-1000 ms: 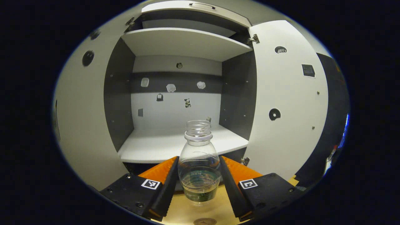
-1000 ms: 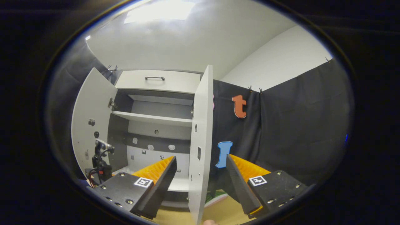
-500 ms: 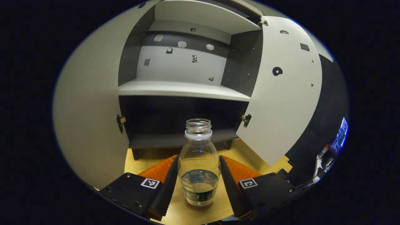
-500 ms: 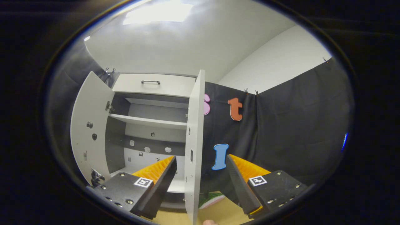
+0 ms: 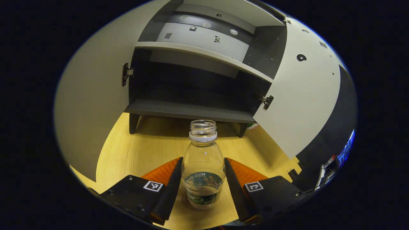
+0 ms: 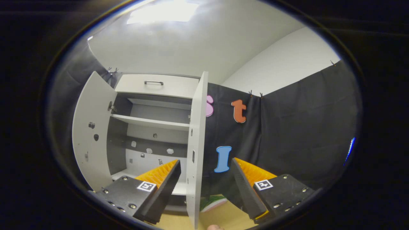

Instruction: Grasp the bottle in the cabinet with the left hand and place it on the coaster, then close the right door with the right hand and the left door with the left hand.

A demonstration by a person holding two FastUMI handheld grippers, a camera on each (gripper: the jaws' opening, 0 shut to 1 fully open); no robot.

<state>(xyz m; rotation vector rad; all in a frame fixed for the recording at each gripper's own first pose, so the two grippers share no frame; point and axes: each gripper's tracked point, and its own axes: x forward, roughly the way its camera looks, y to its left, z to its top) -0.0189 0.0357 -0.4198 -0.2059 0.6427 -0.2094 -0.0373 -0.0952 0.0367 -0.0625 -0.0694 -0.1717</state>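
A clear, uncapped bottle (image 5: 203,166) with a little liquid and a green label stands upright between the fingers of my left gripper (image 5: 203,160), which is shut on its lower body. Its base is low over the wooden table (image 5: 143,153), where the round rim of a coaster (image 5: 184,202) shows beside it; I cannot tell whether they touch. Behind it the cabinet (image 5: 191,108) stands open, left door (image 5: 92,105) and right door (image 5: 303,95) swung out. My right gripper (image 6: 205,161) is open in the air, facing the edge of the right door (image 6: 195,143).
The cabinet (image 6: 153,127) has a white shelf (image 5: 204,54) and a drawer with a handle (image 6: 153,83) on top. Its left door (image 6: 92,127) stands wide open. Black cloth (image 6: 287,134) walls the booth on the right. A green and pink object (image 6: 212,202) lies on the table by the door's foot.
My left gripper has come down from shelf height to the table with the bottle still in it. The right gripper has barely shifted and stays open.
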